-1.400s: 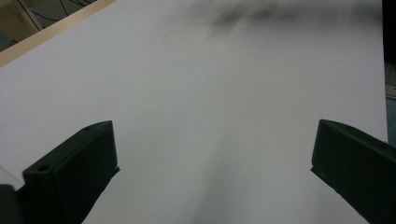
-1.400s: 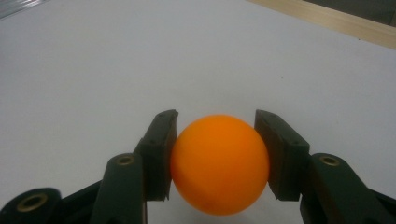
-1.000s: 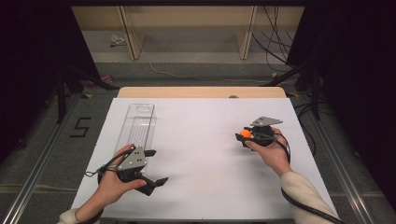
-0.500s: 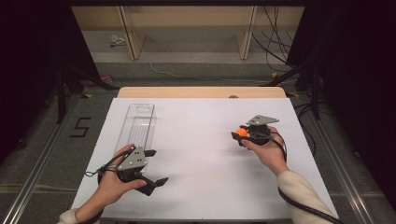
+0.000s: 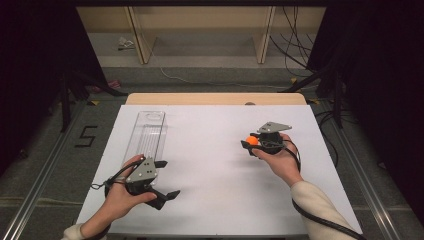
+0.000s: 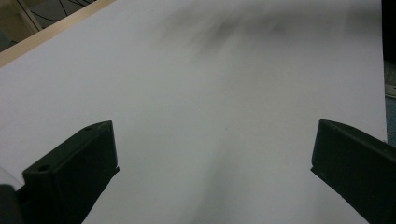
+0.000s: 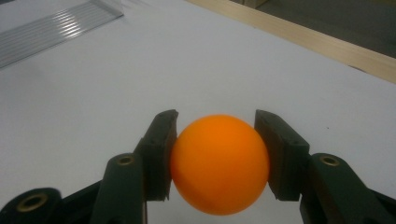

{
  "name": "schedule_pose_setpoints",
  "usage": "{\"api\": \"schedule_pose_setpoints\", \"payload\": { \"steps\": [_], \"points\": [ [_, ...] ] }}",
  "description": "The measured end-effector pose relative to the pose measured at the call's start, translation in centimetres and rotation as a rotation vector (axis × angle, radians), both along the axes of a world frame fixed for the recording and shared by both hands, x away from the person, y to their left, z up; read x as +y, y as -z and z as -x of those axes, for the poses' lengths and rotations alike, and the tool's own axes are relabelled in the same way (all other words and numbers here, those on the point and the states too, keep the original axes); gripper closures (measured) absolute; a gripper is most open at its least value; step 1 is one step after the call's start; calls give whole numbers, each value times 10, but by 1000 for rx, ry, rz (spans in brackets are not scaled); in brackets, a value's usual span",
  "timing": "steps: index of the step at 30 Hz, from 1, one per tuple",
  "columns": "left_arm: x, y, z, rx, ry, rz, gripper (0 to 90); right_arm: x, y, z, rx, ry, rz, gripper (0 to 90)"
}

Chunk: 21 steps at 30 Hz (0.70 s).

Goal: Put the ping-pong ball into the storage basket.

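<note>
Right hand-held gripper [image 7: 215, 140] clamps orange ball [image 7: 219, 163]; orientation seemingly indeterminable.

A wide bare stretch of the white table [image 5: 210, 150] is lying open between the two hands, giving free passage across the middle and toward the far wooden edge. The clear ribbed tray [image 5: 146, 135] is occupying the left side, running lengthwise just beyond the left gripper [image 5: 162, 179], blocking forward travel there. The right gripper [image 5: 248, 142] is standing at the right, with open surface on all sides.
</note>
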<state>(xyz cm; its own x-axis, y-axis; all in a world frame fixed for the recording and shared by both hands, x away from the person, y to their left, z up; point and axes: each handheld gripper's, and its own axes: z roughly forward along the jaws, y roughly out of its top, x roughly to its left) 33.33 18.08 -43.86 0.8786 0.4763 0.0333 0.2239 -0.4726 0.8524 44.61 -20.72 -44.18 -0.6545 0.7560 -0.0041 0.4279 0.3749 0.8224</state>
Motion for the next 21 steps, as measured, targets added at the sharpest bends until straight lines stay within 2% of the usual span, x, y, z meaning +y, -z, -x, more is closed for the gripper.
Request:
{"api": "schedule_pose_setpoints", "payload": {
  "steps": [21],
  "points": [
    [0, 0, 0, -2, 2, 0, 0, 20, -3, -2, -5, -37, -5, 514]
  ]
}}
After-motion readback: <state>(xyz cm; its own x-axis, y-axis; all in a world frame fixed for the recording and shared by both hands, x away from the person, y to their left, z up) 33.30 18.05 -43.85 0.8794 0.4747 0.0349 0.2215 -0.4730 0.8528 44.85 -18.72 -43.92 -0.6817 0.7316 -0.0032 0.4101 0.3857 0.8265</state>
